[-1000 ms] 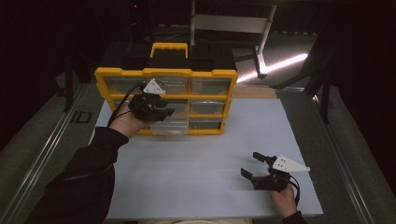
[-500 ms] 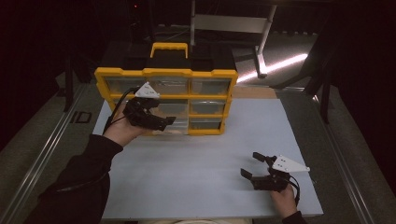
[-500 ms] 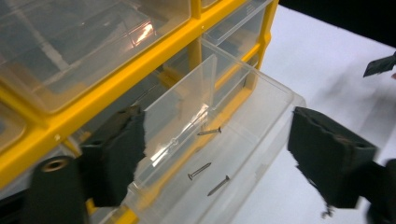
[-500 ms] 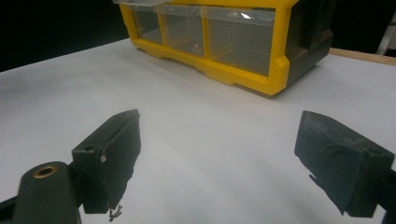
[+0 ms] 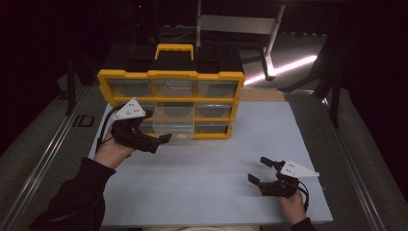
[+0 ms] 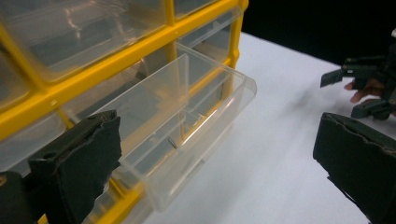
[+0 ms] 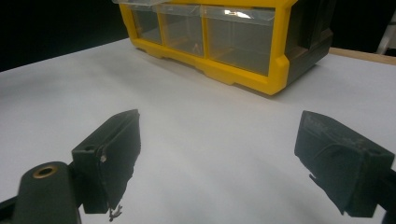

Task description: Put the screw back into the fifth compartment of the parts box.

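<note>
A yellow organiser cabinet [image 5: 171,74] with clear drawers stands at the back of the white table. Its lower middle drawer [image 5: 174,126] is pulled out, and in the left gripper view this drawer [image 6: 187,121] juts towards me. My left gripper [image 5: 161,143] hovers just left of the drawer's front, apart from it. Its jaws have just been opening and stand wide with nothing between them [image 6: 217,135]. My right gripper [image 5: 260,170] rests open near the table's front right, its jaws empty [image 7: 224,130] and pointing at the cabinet [image 7: 278,51].
The white table top [image 5: 211,159] lies bare between the two grippers. A metal rail [image 5: 43,159] runs along the left side. A lamp stand [image 5: 272,29] rises behind the cabinet at the right.
My left gripper has let go of the drawer front, opened its jaws and drawn back to the left and towards me. The drawer stays pulled out. The right gripper has kept still.
</note>
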A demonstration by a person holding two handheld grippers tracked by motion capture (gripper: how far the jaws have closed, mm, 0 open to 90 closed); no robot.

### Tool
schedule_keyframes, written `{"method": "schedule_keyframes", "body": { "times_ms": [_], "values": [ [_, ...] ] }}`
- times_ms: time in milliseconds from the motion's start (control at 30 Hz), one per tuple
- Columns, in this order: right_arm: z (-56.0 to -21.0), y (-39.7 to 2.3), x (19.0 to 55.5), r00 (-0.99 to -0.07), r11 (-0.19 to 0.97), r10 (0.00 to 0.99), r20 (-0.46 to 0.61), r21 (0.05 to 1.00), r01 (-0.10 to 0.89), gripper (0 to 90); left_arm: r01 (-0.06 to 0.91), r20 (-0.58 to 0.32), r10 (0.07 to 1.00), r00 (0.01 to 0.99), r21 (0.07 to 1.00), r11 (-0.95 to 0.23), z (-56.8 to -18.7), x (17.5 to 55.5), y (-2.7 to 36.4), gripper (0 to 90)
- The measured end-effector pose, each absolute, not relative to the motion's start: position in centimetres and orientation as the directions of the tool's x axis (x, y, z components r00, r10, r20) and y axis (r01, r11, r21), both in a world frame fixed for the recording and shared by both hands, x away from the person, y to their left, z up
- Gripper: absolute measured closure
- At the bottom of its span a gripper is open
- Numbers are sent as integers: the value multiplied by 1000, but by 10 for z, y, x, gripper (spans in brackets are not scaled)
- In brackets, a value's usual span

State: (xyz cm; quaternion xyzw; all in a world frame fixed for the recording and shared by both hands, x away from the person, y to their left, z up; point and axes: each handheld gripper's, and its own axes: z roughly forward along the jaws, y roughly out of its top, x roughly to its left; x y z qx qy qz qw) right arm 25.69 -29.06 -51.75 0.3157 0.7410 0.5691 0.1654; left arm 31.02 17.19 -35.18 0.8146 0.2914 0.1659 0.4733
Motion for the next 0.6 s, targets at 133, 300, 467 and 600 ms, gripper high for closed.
{"method": "schedule_keyframes", "body": {
  "times_ms": [133,300,467,600],
  "values": [
    [-518,-291,257,-745,152,656,117,947,282,143,310,11,639,769,868,-389,-363,300,180,19],
    [-518,-290,257,-746,156,656,117,946,285,143,302,24,648,761,872,-387,-377,291,186,19],
    [-518,-291,257,-745,151,655,123,945,289,143,298,20,650,759,877,-375,-394,286,193,19],
    [-518,-290,257,-745,153,657,116,947,283,143,308,11,651,759,875,-374,-415,281,198,20]
  ]
}}
